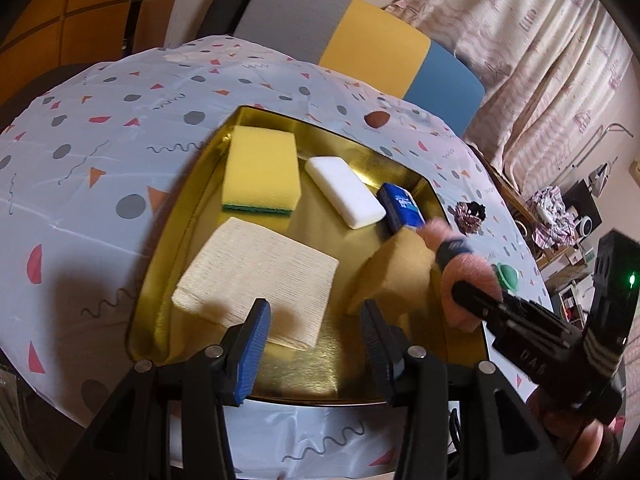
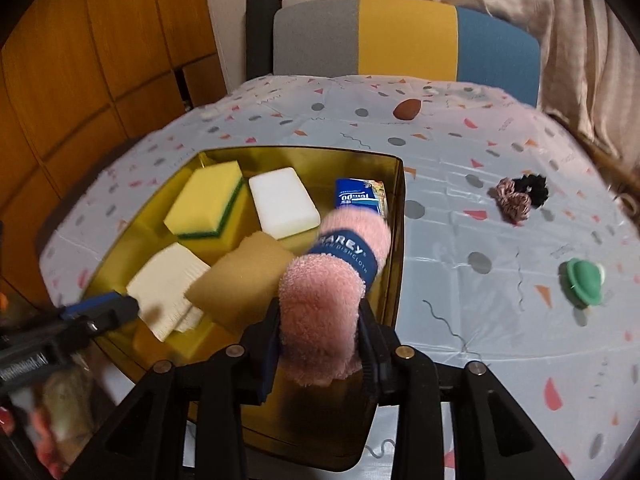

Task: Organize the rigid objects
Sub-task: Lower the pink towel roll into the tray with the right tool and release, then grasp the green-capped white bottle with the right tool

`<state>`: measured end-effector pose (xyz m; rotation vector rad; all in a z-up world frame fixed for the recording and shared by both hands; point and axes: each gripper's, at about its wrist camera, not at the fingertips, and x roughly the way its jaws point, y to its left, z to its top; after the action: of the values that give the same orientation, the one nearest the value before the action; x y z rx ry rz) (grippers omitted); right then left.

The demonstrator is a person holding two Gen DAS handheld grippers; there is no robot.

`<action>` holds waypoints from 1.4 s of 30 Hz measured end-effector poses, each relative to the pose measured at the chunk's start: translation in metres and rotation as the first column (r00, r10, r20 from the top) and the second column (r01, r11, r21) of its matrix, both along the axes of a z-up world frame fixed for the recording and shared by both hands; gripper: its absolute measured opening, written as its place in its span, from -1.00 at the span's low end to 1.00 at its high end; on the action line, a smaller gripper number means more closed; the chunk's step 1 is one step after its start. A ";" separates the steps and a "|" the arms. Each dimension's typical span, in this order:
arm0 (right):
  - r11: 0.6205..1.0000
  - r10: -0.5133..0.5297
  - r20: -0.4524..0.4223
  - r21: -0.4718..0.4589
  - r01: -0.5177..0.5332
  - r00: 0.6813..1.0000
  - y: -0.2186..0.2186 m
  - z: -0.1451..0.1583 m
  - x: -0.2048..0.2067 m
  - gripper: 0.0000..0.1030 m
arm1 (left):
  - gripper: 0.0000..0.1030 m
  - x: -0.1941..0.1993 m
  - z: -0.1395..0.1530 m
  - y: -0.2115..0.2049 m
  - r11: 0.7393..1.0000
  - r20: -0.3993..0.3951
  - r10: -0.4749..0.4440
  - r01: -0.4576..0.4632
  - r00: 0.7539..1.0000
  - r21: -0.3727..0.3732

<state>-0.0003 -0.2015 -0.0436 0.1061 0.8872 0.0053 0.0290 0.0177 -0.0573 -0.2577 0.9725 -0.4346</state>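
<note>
Pink rolled dishcloth point(image 2: 332, 280) with a blue paper band, clamped at its near end between the jaws of the right gripper point(image 2: 320, 344) and angled over the right part of the gold tray point(image 2: 396, 208). Left gripper point(image 1: 316, 344): jaws parted and holding nothing, poised above the tray's near edge beside a folded cream cloth point(image 1: 256, 276). Tray contents, from near to far: the cream cloth, a tan sponge point(image 2: 240, 276), a yellow sponge with green backing point(image 2: 204, 204), a white bar point(image 2: 284, 202), and a blue tissue pack point(image 2: 356, 196). On the patterned tablecloth point(image 2: 460, 152), well right of the tray: two scrunchies point(image 2: 520, 196) and a green round object point(image 2: 582, 282).
</note>
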 end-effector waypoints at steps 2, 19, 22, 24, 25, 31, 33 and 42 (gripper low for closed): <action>0.999 -0.004 0.013 -0.034 0.004 1.000 0.003 0.001 -0.003 -0.15 | -0.09 0.001 0.000 0.003 1.000 -0.002 0.008 -0.008 1.000 -0.002; 0.992 -0.114 0.119 0.061 0.108 0.986 -0.045 0.022 -0.042 0.24 | -0.09 -0.002 0.008 -0.012 0.999 0.008 -0.048 0.048 0.999 -0.004; 0.986 -0.157 0.101 0.075 0.150 0.983 -0.061 0.016 -0.045 0.25 | -0.09 -0.001 0.011 -0.021 0.997 0.009 -0.071 0.070 0.997 0.008; 0.980 -0.184 0.081 0.088 0.177 0.980 -0.071 0.010 -0.048 0.25 | -0.09 -0.001 0.013 -0.027 0.996 0.010 -0.086 0.086 0.996 0.016; 0.978 -0.193 0.075 0.091 0.186 0.978 -0.075 0.008 -0.049 0.25 | -0.09 -0.001 0.014 -0.030 0.995 0.014 -0.094 0.094 0.995 0.020; 0.966 -0.240 0.033 0.107 0.236 0.970 -0.098 -0.011 -0.060 0.31 | -0.09 -0.006 0.017 -0.054 0.987 0.024 -0.156 0.155 0.987 0.050; 0.961 -0.256 0.021 0.118 0.252 0.967 -0.107 -0.017 -0.064 0.31 | -0.09 -0.008 0.016 -0.063 0.983 0.018 -0.178 0.177 0.984 0.056; 0.905 -0.399 -0.033 0.149 0.399 0.916 -0.168 -0.042 -0.081 0.54 | -0.09 -0.009 0.021 -0.093 0.966 0.009 -0.253 0.253 0.967 0.058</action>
<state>-0.0811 -0.3699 -0.0854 0.4318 0.8524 -0.3111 0.0200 -0.0750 -0.0367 -0.0780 1.0045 -0.6408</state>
